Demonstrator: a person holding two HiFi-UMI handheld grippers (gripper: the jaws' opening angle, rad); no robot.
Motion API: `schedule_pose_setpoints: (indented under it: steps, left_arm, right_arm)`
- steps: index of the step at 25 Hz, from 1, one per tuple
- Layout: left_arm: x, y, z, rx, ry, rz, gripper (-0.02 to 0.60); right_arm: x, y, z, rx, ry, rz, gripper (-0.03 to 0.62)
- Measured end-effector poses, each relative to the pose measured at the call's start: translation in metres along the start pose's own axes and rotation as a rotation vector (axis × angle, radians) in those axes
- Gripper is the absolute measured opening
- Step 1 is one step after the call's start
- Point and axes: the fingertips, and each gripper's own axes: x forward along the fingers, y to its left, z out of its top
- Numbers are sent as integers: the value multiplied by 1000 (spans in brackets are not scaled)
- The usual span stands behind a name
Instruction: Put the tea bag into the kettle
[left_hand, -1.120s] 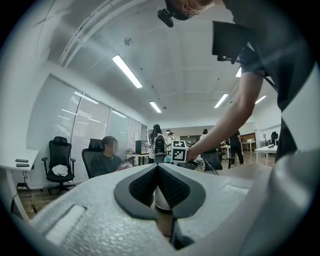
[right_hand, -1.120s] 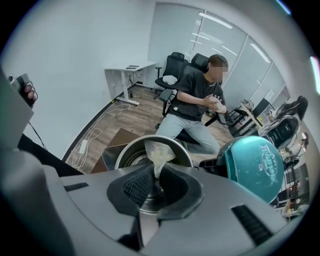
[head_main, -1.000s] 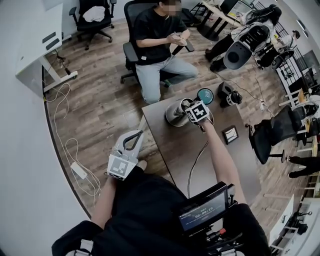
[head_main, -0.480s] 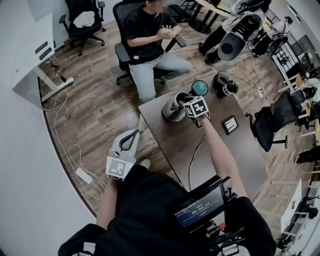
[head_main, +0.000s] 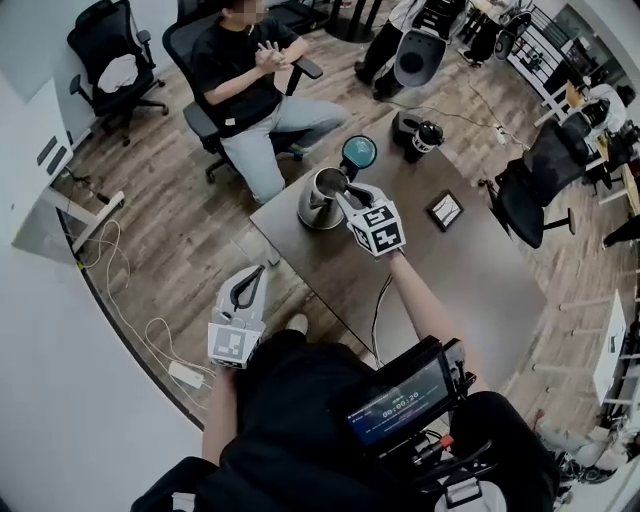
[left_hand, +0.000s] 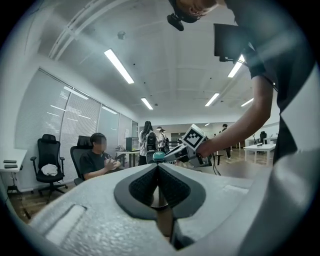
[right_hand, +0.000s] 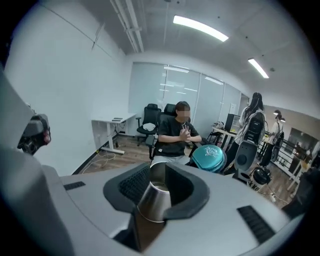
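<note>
R gripper (head_main: 345, 192) hovers w/ jaws apart. They've just been opening, w/ nothing clamped btwn them, and the open-topped steel kettle (head_main: 317, 203) stands on the table (head_main: 470, 290) just below & ahead of its tips. L gripper (left_hand: 158, 166) is off the table edge, well apart from kettle, jaws pressed together & empty.

Pretty standard open office here. Wood plank floor (head_main: 190, 230), plain white wall (head_main: 50, 380) on the left with a white desk (head_main: 45, 190) against it. A cable (head_main: 125, 315) snakes across the floor beside the wall. Black office chair (head_main: 110, 60) with something white on the seat, dark table (head_main: 470, 290) in the middle. Long strip lights (left_hand: 119, 66) on the ceiling, blinds (left_hand: 75, 120) over the big windows.
</note>
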Motion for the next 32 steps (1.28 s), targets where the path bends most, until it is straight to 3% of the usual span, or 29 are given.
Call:
schedule_pose_setpoints:
  steps: [3, 10, 15, 20, 25, 32]
  left_arm:
    - [9, -10, 1, 25, 27, -42, 2]
    - [44, -58, 1, 66, 64, -228, 2]
    - [75, -110, 14, 107, 74, -369, 2]
    - [102, -181, 25, 147, 57, -519, 2]
    - [102, -287, 40, 138, 28, -707, 2]
    - [93, -397, 47, 171, 20, -881, 2]
  right_arm:
    - [-32, 16, 11, 43, -101, 5, 95]
    - [-130, 42, 20, 137, -352, 21, 75]
    - [-206, 41, 11, 186, -478, -82, 43]
    - [-272, 26, -9, 199, -512, -220, 32]
    - [-360, 26, -50, 175, -503, -363, 6]
    - [-441, 38, -107, 228, -482, -482, 5]
